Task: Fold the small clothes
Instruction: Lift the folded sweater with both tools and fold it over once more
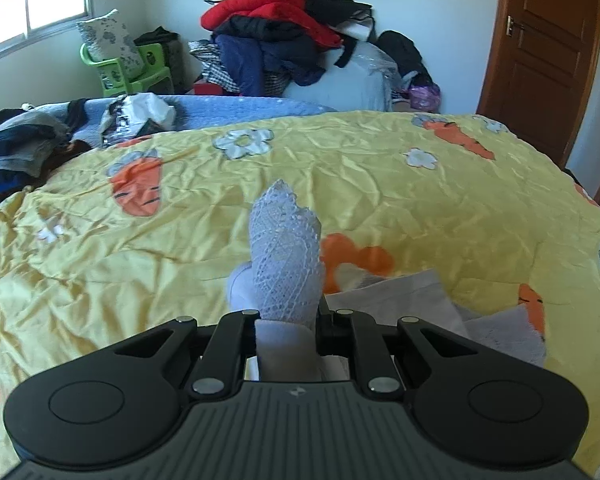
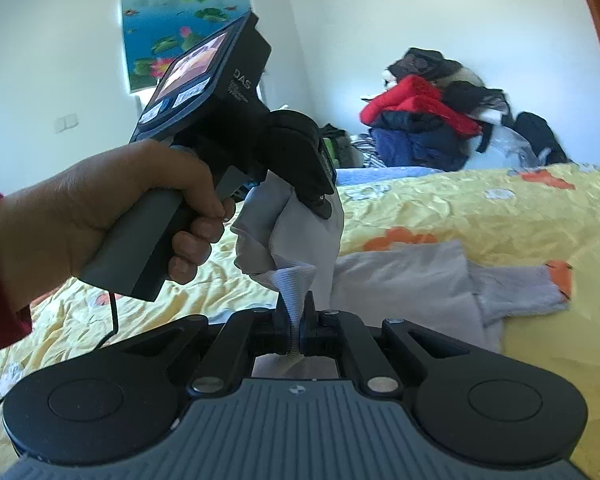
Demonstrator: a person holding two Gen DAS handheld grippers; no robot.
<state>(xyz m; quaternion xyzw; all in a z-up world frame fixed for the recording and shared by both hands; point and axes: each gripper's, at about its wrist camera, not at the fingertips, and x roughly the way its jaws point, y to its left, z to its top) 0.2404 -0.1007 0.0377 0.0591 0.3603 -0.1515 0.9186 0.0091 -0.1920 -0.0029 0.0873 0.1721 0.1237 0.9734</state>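
My left gripper (image 1: 287,316) is shut on a small white garment with a lace edge (image 1: 286,256); the lace sticks up beyond the jaws above the yellow bedspread (image 1: 380,184). In the right wrist view the same left gripper (image 2: 320,196) hangs from above and holds the bunched white garment (image 2: 296,232). My right gripper (image 2: 296,320) is shut on a ribbed edge (image 2: 296,288) of that garment from below. A second pale grey garment (image 2: 420,284) lies flat on the bed to the right; it also shows in the left wrist view (image 1: 412,300).
The bedspread has carrot and flower prints. A pile of clothes with a red jacket (image 1: 276,12) stands beyond the bed. Dark clothes (image 1: 16,148) lie at the bed's left edge. A green chair (image 1: 128,68) is by the window. A wooden door (image 1: 548,52) is at right.
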